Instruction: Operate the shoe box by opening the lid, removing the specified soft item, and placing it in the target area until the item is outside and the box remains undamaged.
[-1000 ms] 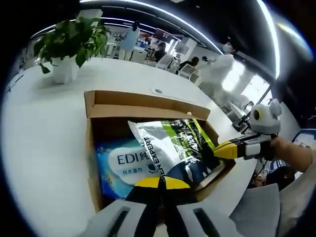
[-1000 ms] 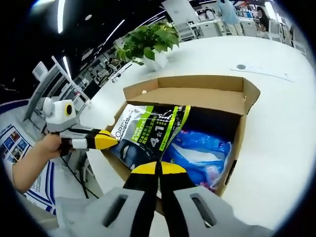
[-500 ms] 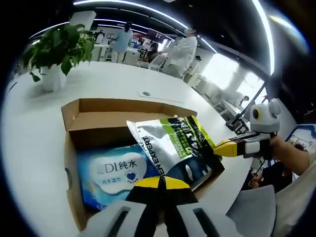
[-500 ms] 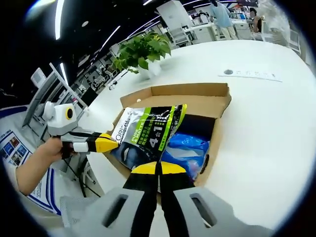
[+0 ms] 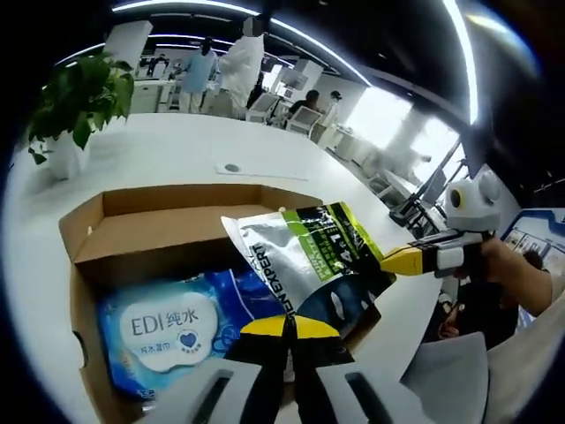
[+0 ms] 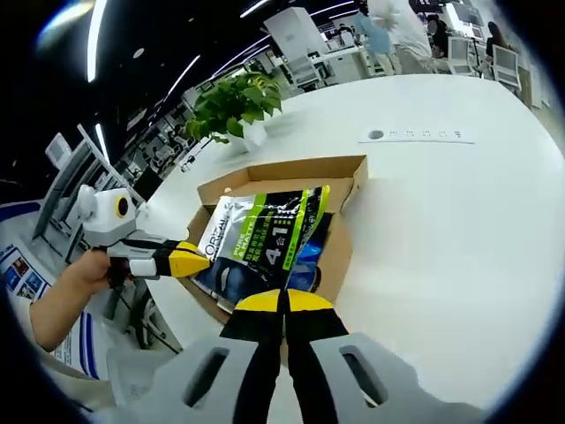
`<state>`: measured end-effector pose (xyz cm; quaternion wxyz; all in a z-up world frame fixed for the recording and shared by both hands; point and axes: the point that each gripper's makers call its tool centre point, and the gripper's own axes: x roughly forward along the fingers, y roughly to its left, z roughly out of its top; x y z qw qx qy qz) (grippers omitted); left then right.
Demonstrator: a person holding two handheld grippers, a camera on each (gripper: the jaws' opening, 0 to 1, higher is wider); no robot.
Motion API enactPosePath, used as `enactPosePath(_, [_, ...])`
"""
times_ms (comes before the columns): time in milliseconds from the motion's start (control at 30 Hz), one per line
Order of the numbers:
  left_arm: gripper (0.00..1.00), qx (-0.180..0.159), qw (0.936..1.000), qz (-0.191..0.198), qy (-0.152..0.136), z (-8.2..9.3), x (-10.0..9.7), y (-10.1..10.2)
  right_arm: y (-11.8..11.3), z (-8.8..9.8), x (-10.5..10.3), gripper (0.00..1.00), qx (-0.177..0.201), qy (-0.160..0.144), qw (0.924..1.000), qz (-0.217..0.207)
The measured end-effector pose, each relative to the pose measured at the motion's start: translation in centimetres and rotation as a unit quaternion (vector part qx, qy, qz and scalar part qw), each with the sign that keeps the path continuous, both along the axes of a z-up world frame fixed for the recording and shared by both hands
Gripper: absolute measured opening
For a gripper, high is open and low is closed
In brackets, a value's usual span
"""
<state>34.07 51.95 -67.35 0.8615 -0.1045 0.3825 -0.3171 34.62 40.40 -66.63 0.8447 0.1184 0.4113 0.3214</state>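
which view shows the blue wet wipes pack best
The left gripper view: the blue wet wipes pack lies label-up in the cardboard box, its white oval label readable, one end under the silver-green pouch. In the right gripper view, just a blue sliver peeks past the pouch's edge.

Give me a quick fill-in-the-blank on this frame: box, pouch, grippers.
1. The silver-and-green foil pouch is held by ____ grippers, left gripper and right gripper.
2. The brown cardboard shoe box's lid is ____.
3. The pack lying inside the box is the ____ wet-wipes pack.
4. The potted green plant stands on the ____ table.

Missing: both; open; blue; white
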Motion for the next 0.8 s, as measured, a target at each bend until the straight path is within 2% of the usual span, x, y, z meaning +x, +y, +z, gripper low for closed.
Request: enactPosePath(800, [0.0, 0.011, 0.9984, -0.055, 0.007, -0.3, 0.8, -6.4, -6.6, -0.1, 0.3, 0.0, -0.007, 0.013, 0.9987, -0.049])
